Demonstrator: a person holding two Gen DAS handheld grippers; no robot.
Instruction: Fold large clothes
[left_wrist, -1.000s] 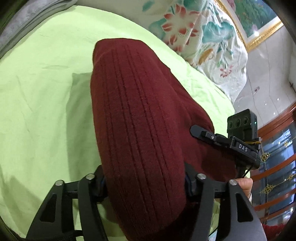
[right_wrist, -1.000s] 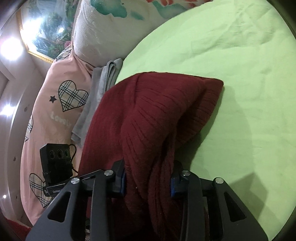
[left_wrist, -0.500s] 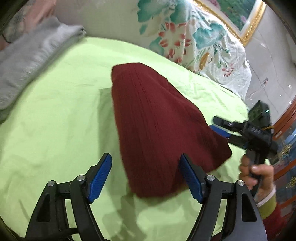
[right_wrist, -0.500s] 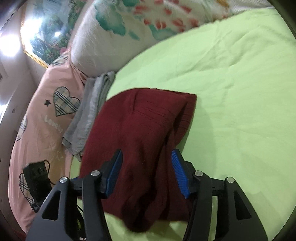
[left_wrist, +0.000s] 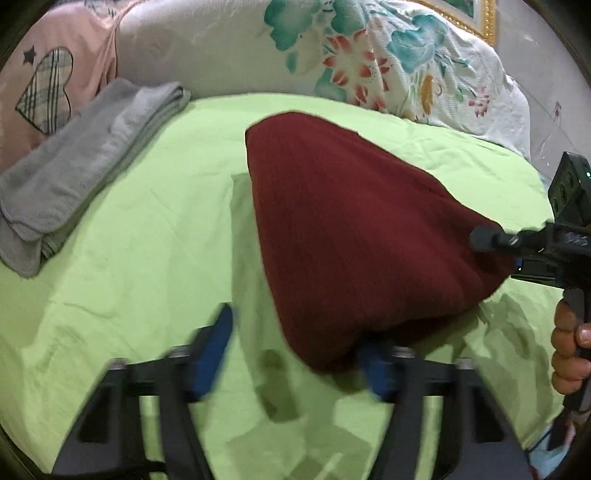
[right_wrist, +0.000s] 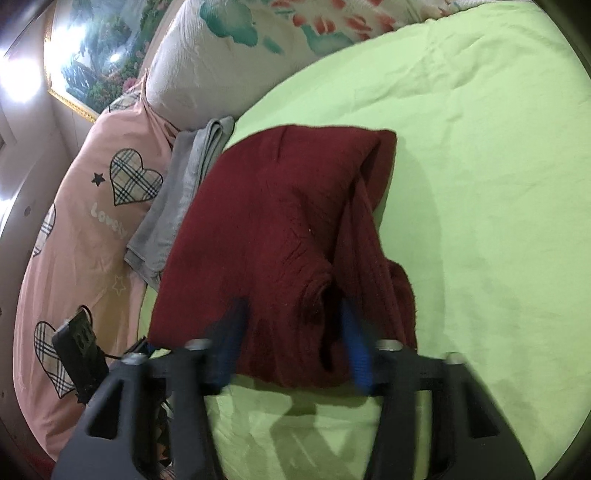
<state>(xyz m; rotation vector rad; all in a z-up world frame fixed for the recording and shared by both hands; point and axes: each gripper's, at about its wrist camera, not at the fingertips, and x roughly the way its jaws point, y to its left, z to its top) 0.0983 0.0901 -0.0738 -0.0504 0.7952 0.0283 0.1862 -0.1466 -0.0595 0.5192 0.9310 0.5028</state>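
your left gripper (left_wrist: 295, 354) has just been closing, its blue pads still apart with only green sheet between them; the near corner of the red sweater (left_wrist: 351, 236) is lying over the right pad. your right gripper (right_wrist: 295, 343) has also been closing, and the sweater's bunched edge is sitting between its pads; whether they are pressing it you cannot tell. the folded sweater is resting on the green sheet (left_wrist: 147, 240), beside a folded grey towel (left_wrist: 81, 166) and near the floral pillow (left_wrist: 351, 55).

Matt ribbed knit maroon garment (left_wrist: 354, 229) on smooth creased green cotton-like sheet (left_wrist: 147, 258); fuzzy grey towel (left_wrist: 74, 173).
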